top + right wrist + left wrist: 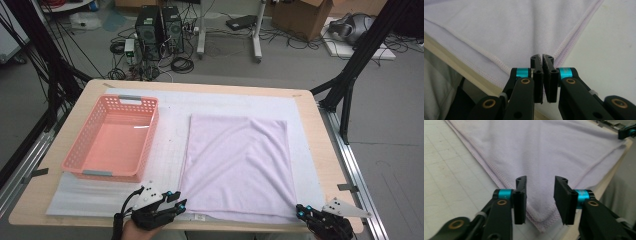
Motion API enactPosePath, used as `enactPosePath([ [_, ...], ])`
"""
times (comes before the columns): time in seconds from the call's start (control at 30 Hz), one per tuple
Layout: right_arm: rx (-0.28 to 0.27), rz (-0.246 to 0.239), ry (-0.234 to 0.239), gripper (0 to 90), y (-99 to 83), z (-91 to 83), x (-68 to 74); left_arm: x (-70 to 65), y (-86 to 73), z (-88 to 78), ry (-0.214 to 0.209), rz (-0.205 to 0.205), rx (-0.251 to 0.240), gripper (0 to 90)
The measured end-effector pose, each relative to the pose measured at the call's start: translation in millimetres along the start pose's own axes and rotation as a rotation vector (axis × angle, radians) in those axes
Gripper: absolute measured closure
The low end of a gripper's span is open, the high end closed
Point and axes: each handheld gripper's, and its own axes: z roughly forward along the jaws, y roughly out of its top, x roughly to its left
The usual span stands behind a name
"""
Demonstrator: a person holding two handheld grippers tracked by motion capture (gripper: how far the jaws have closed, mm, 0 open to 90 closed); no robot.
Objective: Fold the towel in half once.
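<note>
Towel point(239, 167): pale lilac, folded, lay flat on the white mat point(170, 150) at the middle of the tabletop point(320, 150), right of the pink basket point(114, 139). My left gripper point(540, 195): jaws apart, straddling the towel's near left corner without pressing it. My right gripper point(543, 75): jaws closed tight over the near right corner, towel hem pinched between them

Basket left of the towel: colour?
Salmon pink basket, clearest in the high view.
</note>
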Motion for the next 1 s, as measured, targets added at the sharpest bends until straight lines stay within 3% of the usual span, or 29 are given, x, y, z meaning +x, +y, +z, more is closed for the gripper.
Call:
enactPosePath([
  [0.13, 0.015, 0.005, 0.000, 87.3, -1.0, 1.0, -1.2, 2.7, 3.0, 13.4, 0.043, 0.013, 0.042, 61.3],
  [0.23, 0.020, 0.010, -0.002, 87.3, -2.3, 1.5, -3.1, -1.8, 0.8, 20.5, 0.068, 0.070, 0.083, 73.2],
  [0.3, 0.019, 0.011, -0.002, 87.3, -2.6, 2.0, -3.5, -4.1, 0.7, 20.2, 0.077, 0.088, 0.084, 84.1],
  [0.4, 0.021, 0.005, 0.000, 87.3, -2.6, 1.7, -3.4, -4.9, 1.3, 16.4, 0.068, 0.088, 0.068, 87.1],
  [0.67, -0.027, 0.006, 0.018, 87.7, 0.9, -11.7, -1.1, -5.1, 6.6, -6.5, 0.015, 0.039, -0.020, 87.6],
  [0.9, -0.027, -0.002, 0.021, 87.6, -4.8, -23.2, 5.4, -9.2, -0.7, -14.2, -0.007, 0.046, 0.010, 87.1],
  [0.97, 0.006, -0.015, -0.007, 86.0, -7.1, -20.2, 6.2, -8.8, -2.7, -9.0, -0.008, 0.031, 0.027, 79.0],
  [1.0, 0.019, -0.009, -0.012, 80.8, -8.1, -17.2, 5.3, -8.1, -2.8, -7.6, 0.003, 0.017, 0.024, 66.1],
])
